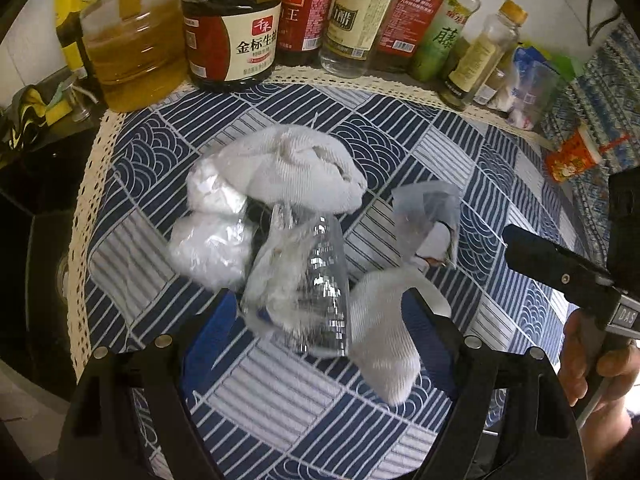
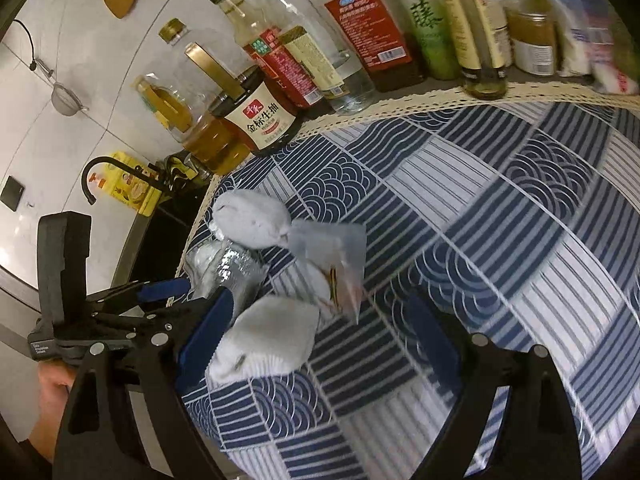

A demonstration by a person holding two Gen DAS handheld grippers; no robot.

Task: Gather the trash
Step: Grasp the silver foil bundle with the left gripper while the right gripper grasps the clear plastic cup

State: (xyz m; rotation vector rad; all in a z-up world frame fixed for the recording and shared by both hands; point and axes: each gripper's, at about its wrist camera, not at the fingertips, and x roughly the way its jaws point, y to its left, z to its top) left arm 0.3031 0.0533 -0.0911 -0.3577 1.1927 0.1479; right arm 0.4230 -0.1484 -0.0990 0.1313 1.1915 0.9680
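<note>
Left wrist | left hand-held gripper [image 1: 320,312] spread around crinkled clear plastic [image 1: 304,280] | right hand-held gripper [image 2: 320,320] spread

Black left gripper [image 1: 320,312] and right gripper [image 2: 316,320], blue pads [image 1: 212,336], silver screws, bare skin.

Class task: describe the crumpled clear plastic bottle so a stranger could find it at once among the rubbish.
Start at the blue patterned tablecloth below the row of sauce bottles. In the trash heap at its centre, the crumpled clear plastic bottle lies between the left gripper fingers. Unlike the white paper towels around it, it is transparent and glints.
</note>
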